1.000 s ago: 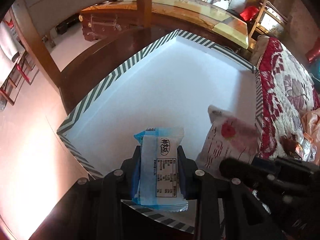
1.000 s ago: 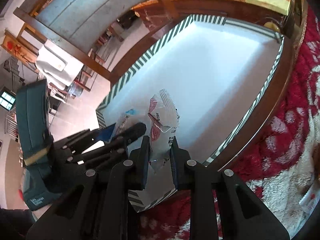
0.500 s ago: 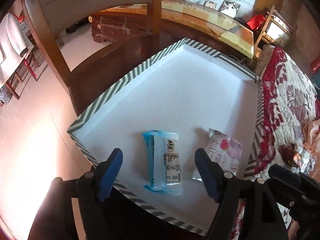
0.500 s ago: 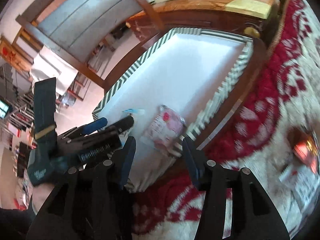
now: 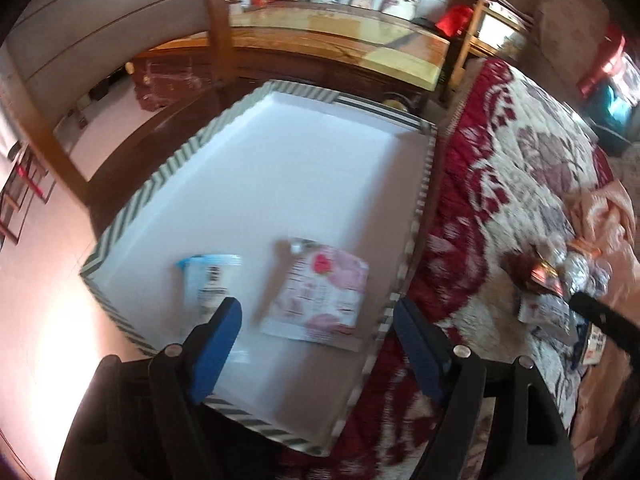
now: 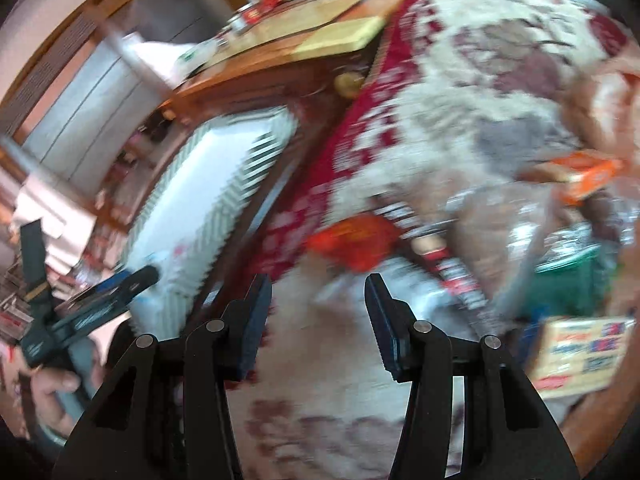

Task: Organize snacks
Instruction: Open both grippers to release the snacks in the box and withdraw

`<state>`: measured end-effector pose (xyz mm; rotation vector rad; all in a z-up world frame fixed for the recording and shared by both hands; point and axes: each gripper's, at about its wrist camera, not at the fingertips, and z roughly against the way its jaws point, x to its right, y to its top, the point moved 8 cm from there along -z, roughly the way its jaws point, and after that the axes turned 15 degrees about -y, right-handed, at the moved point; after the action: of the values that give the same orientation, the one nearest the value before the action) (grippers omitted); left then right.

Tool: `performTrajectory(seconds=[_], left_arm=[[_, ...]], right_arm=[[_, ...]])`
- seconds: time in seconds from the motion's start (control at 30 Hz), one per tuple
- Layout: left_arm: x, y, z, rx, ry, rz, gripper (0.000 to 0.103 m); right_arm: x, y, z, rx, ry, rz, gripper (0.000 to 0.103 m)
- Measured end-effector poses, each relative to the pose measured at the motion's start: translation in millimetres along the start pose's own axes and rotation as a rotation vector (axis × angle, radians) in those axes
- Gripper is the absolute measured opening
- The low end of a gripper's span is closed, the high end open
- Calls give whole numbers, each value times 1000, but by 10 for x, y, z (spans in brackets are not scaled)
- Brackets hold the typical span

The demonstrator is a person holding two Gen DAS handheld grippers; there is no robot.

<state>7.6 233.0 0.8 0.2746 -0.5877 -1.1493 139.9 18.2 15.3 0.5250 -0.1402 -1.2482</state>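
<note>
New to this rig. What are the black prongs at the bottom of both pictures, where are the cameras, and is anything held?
No robot here: a person holds a two-finger gripper in each hand, with a fisheye camera on each looking along its fingers. The prongs are those fingers. The left gripper looks down on a white tray with a striped rim, holding a blue packet and a pink packet; its jaws are opening, with nothing between them. The right gripper, open and empty, faces a blurred pile of snacks on a red patterned blanket.
</note>
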Motion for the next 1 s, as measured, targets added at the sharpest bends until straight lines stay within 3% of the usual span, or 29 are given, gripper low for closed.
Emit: performTrajectory(seconds=[0.17,0.27,0.43,0.53,0.7,1.0], left_arm=[[353,-17,-60,-24,-30,-69,80],[554,-28,-106,-41,-51,-102,80],[873,-71,-207,-79,-97,-129,80],[1075,-93,-230,-94,-129,-144,80],[1510,-101,-328,-118,-190,-190,80],[2082,-178,-569,-192,-229,-207,80]], right_arm=[[247,33,-281,-58,-46,3,48],[196,-82,-282,-74,42,-1,48],[-132,-512,-314,-179,188,60,48],[-100,-677,-196,-165,215,41,48],[406,-760,49,-126,194,-81,48],[1005,-823,238,-84,159,-214,48]])
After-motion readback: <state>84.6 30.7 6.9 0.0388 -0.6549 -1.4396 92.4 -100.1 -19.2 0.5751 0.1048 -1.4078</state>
